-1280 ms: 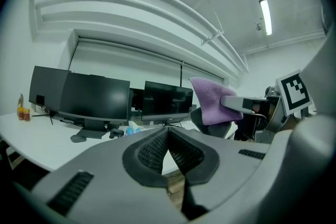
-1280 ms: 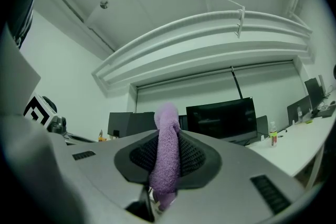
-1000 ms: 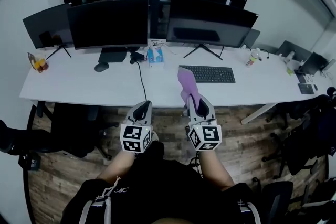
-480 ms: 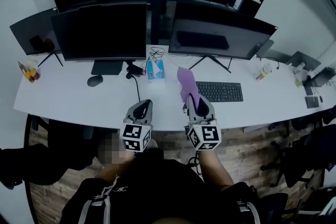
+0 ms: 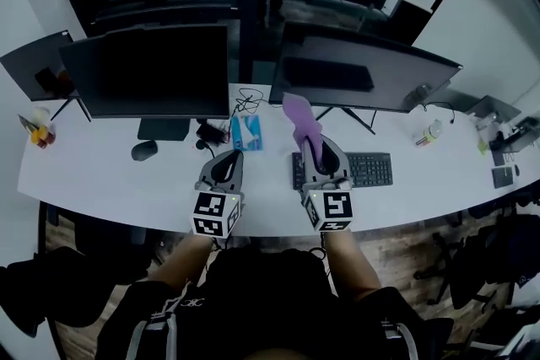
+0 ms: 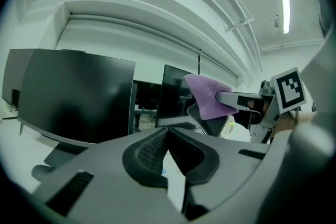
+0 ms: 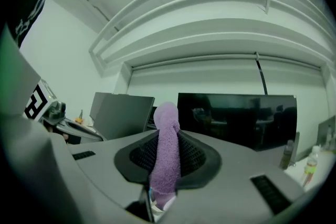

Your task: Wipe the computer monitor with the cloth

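White surface (image 5: 97, 173) runs wide below me in the head view, with dark monitors lined along its back edge, a mouse (image 5: 143, 150) toward the left end and a keyboard (image 5: 369, 169) near the front edge. My right tool (image 5: 314, 151) hangs over the middle of the surface with the purple cloth (image 5: 299, 118) standing up out of its tip, just in front of the right-hand monitor (image 5: 363, 73) but, as far as I can judge, not on the glass. My left tool (image 5: 229, 159) sits beside it, carrying nothing.

From the left gripper view, my left tool's jaws meet at the tips with only air between the pads. The cloth shows off to the right in the other tool.

From the right gripper view, the jaws are clamped on the cloth, which rises between the pads as a narrow roll; the screen lies ahead, apart from it.

My worry is that roll: it is a thin, floppy stub, so pressing in could fold it aside and let the hard jaw tips meet the screen. Pushing too firmly might also rock the monitor on its stand, and a loose pinch could let the cloth slide out mid-stroke.
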`<state>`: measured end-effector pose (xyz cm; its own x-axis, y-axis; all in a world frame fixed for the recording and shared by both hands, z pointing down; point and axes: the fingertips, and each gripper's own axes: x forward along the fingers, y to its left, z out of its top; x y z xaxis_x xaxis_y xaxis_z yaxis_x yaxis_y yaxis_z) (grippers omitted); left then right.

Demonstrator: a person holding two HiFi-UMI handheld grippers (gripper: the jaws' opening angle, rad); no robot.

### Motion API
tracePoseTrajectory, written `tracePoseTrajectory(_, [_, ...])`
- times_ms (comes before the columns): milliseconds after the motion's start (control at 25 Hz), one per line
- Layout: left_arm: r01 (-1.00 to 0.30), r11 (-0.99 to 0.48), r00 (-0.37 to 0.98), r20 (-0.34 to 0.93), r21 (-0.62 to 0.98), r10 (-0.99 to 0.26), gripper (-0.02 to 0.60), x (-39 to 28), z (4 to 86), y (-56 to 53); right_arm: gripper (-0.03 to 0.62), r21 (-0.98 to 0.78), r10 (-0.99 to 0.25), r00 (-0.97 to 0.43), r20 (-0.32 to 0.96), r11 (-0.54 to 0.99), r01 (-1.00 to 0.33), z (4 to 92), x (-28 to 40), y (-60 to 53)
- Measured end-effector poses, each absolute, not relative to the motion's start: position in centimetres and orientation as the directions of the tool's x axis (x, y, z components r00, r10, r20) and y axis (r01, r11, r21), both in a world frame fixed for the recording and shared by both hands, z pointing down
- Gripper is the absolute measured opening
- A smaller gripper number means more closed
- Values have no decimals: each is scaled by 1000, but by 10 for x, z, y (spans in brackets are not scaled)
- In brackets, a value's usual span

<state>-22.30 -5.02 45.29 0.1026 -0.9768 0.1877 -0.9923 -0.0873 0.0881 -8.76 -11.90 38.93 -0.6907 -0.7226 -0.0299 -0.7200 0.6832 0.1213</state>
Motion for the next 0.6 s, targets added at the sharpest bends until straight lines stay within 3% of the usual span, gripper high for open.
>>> tracePoseTrajectory(240, [-990, 6, 21, 191, 138, -981, 14, -235, 455, -59, 91, 491, -642, -764, -60, 648, -583, 344, -121, -143])
tracePoseTrajectory(400, [-990, 42, -17, 182, 131, -983, 14, -241, 455, -60, 91, 758, -588, -804, -88, 484, -437, 318, -143, -149])
tracePoseTrajectory(600, [-984, 102, -75, 182, 146, -980, 14, -252, 458, -55, 89, 943, -489, -866, -101, 230, -240, 293, -173, -148])
